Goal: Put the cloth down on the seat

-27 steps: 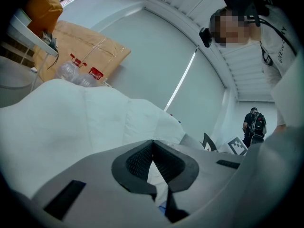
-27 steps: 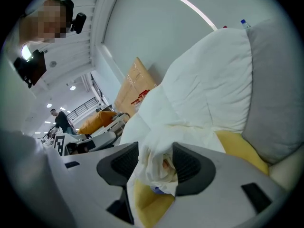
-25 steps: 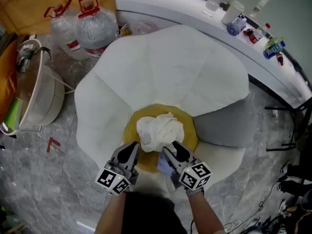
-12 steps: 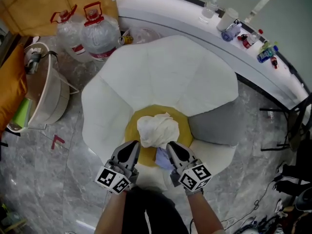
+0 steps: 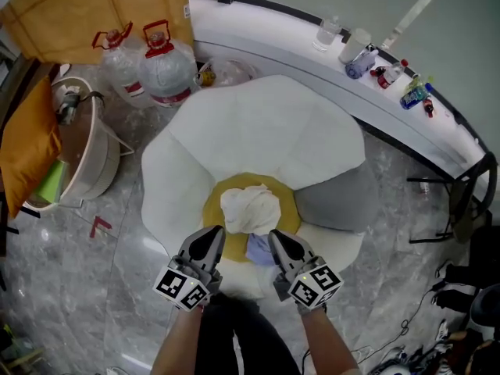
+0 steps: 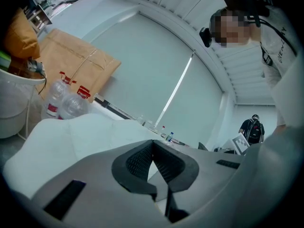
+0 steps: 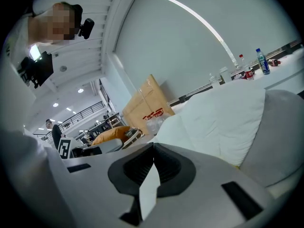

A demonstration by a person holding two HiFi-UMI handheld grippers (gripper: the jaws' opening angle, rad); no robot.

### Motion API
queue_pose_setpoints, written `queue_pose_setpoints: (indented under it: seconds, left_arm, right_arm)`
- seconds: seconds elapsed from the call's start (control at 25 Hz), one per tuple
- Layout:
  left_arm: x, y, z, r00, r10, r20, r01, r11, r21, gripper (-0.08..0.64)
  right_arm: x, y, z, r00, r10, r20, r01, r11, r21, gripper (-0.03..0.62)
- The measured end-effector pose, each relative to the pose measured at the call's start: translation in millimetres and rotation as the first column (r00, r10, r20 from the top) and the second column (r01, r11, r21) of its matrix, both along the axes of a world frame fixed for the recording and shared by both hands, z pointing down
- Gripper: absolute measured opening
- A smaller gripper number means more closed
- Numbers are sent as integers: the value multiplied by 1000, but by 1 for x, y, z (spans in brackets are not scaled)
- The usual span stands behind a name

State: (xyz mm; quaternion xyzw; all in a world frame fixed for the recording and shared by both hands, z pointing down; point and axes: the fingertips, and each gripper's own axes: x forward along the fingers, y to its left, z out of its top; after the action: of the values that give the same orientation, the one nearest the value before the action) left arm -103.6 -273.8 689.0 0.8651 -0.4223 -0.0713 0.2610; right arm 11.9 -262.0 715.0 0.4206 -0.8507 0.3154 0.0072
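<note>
Grey marble floor [image 5: 117, 287] around white petal armchair [image 5: 258, 131]. Crumpled white cloth [image 5: 250, 208] lies mid yellow seat [image 5: 215, 209]. Left gripper [image 5: 216, 231] clenched, empty, at seat's near edge. Right gripper [image 5: 275, 235] likewise there, jaws just closed on nothing.

floor: grey marble [image 5: 109, 287] | counter: white, curved [image 5: 273, 31] | water jugs [image 5: 166, 70] beside cardboard [image 5: 70, 14]

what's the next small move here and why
Probably just draw both tongs back from the chair: the white cloth lies bunched on the yellow seat, and the left tongs and the just-closed right tongs are shut on nothing, clear of it.
</note>
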Motion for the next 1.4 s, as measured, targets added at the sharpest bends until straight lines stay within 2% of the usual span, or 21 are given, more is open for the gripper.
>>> queue_pose_setpoints:
  seconds: [0.52,0.84,1.4]
  left_arm:
    - [2,21,-105,1000,7,1,-7,1000,21,14]
    - [6,35,-145,1000,23,3,-23,1000,21,14]
    - [37,75,-210,991,134,-11,-134,991,15,14]
  right_arm:
    - [-4,29,-108,1000,-26,18,26,999,22,15]
    - [-8,43,-151,998,-56,26,55,998,38,15]
    - [-7,70,-227,996,-77,44,74,995,64,15]
